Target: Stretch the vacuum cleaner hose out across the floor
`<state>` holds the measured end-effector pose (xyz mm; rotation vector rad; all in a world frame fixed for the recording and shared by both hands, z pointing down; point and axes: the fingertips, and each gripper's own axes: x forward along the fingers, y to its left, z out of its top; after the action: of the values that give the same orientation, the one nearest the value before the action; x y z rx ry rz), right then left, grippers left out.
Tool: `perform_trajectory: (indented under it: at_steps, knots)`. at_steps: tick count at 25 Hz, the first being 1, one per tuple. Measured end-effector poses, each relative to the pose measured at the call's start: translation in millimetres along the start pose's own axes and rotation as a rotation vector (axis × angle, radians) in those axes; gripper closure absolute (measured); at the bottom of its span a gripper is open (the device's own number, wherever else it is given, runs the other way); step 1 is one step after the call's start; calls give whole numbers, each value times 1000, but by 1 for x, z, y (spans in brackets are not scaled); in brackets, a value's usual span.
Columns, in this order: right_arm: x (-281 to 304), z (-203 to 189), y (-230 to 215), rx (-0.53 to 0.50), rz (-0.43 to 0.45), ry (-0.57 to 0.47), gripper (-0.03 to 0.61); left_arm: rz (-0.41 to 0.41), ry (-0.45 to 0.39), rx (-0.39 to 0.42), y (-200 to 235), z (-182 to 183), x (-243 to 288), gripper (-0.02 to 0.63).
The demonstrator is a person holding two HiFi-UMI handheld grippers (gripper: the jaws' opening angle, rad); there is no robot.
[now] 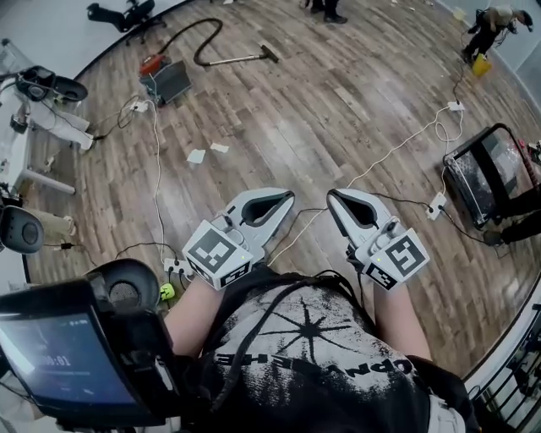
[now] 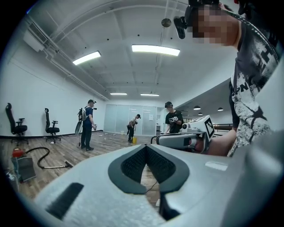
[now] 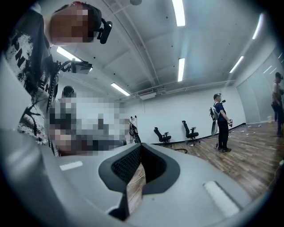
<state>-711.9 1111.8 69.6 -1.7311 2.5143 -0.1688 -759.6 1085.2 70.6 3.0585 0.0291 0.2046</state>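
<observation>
Both left gripper (image 1: pixel 286 198) and right gripper (image 1: pixel 333 196) closed, empty; hose (image 1: pixel 210 34) curled beyond.

Far, clipped and covered things

In the head view the vacuum cleaner (image 1: pixel 155 63) and its hose (image 1: pixel 201 41) lie far up the floor, too small to show how the two join, and the floor head (image 1: pixel 269 53) is only a dark bar. An office chair (image 1: pixel 127 13) and a standing person's feet (image 1: pixel 325 10) are cut by the top edge; a black-framed cart (image 1: pixel 478 142) runs off the right edge; the screen (image 1: pixel 59 359) at lower left is clipped and its digits are hard to read. In the right gripper view a dark loop (image 3: pixel 179 150), possibly the hose, peeks over the right gripper (image 3: pixel 141 148), whose grey body covers the floor nearer than that.
</observation>
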Motion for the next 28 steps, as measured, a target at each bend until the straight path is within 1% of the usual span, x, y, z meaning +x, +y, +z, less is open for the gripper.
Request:
perform_trajectory:
  at_steps: [7, 16, 19, 23, 28]
  knots:
    - [20, 4, -6, 0, 49, -13, 571, 45, 4, -20, 23, -6, -6, 612]
    - [97, -2, -25, -5, 69, 8, 571, 67, 8, -20, 102, -12, -19, 612]
    - [133, 4, -42, -21, 61, 18, 571, 73, -4, -27, 145, -7, -18, 613]
    - [197, 16, -62, -45, 54, 17, 571, 59, -21, -33, 211, 3, -21, 612]
    - [277, 22, -76, -45, 45, 18, 571, 34, -15, -23, 286, 9, -31, 612]
